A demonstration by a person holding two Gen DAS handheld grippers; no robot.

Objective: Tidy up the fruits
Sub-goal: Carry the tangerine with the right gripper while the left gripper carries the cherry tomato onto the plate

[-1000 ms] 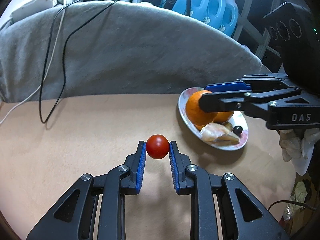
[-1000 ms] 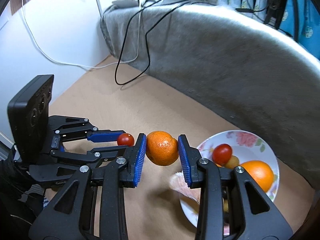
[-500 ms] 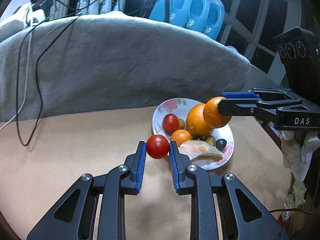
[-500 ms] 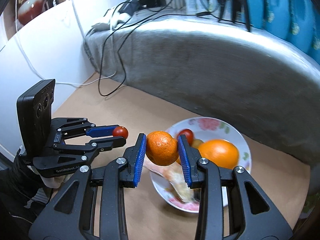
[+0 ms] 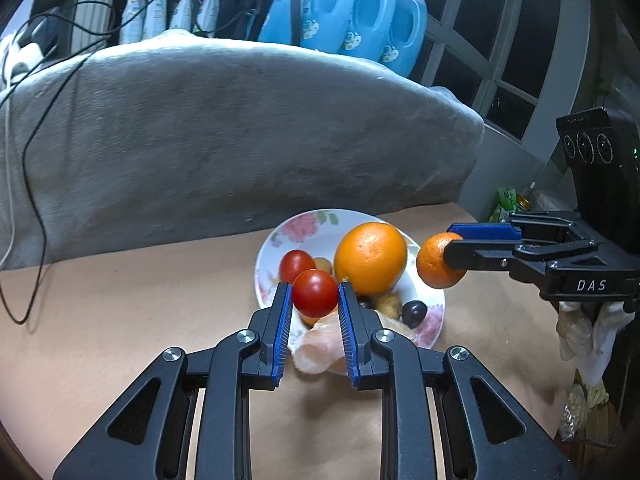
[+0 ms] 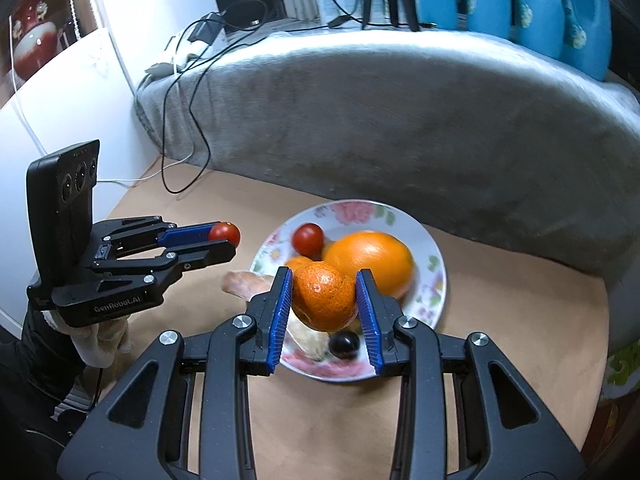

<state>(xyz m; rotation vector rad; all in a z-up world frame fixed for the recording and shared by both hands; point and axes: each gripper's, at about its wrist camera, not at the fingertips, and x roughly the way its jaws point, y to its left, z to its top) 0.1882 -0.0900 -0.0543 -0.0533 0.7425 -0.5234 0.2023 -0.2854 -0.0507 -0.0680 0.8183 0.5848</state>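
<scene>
My left gripper [image 5: 314,294] is shut on a red cherry tomato [image 5: 315,293] and holds it above the near-left rim of a floral plate [image 5: 272,240]. My right gripper [image 6: 325,298] is shut on a small mandarin [image 6: 325,300] and holds it above the plate's [image 6: 434,258] near side. The plate holds a large orange [image 5: 370,258], another cherry tomato [image 5: 296,265], a dark grape [image 5: 414,312] and a pale peeled piece [image 5: 318,350]. In the left wrist view the right gripper [image 5: 444,258] is right of the plate. In the right wrist view the left gripper [image 6: 228,238] is left of it.
A grey blanket-covered bulk [image 5: 224,140] rises right behind the plate, with black and white cables [image 5: 32,136] draped over it. Blue detergent bottles [image 5: 360,8] stand behind. The tan tabletop [image 5: 120,320] ends at the right near some clutter [image 5: 580,400]. A white wall [image 6: 60,120] is on the left.
Both grippers have closed in on the plate with their fruit. The tomato is now over the plate's near-left rim. The mandarin has moved right of the plate in the left wrist view.
</scene>
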